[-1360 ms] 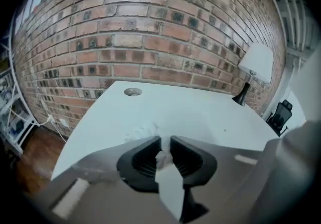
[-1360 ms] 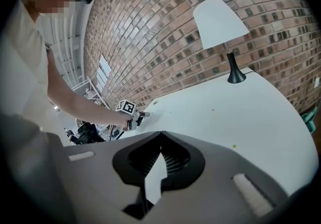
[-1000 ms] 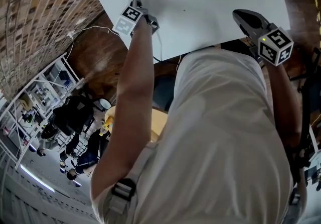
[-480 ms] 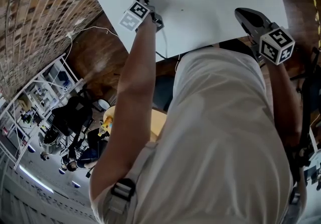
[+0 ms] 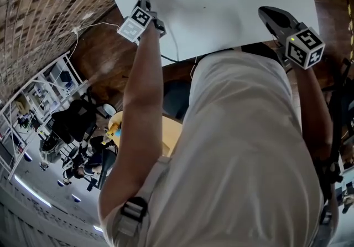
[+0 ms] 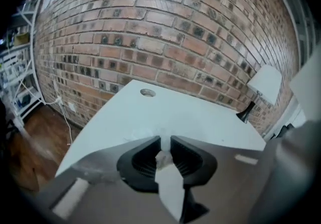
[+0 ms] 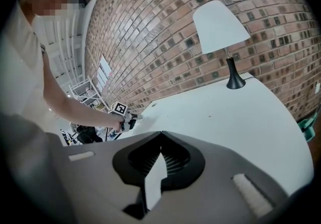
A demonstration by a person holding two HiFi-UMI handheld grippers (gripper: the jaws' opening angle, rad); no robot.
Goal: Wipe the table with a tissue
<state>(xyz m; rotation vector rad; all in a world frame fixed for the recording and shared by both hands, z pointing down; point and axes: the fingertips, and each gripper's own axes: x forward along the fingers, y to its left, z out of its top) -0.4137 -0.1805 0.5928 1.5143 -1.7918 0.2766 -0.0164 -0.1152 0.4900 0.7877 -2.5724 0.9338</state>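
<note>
Tissue point(image 6: 163, 157), a small crumpled wad with no clear long axis, sits pinched between the left gripper's point(image 6: 165, 141) slightly opening jaws near the white table's point(image 6: 150, 112) edge; right gripper point(image 7: 160, 136) jaws together

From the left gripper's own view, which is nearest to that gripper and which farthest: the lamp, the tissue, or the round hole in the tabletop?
1. tissue: between the left gripper's fingers, which are opening slightly.
2. round hole: straight ahead, near the far edge of the table.
3. lamp: far off to the right.
</note>
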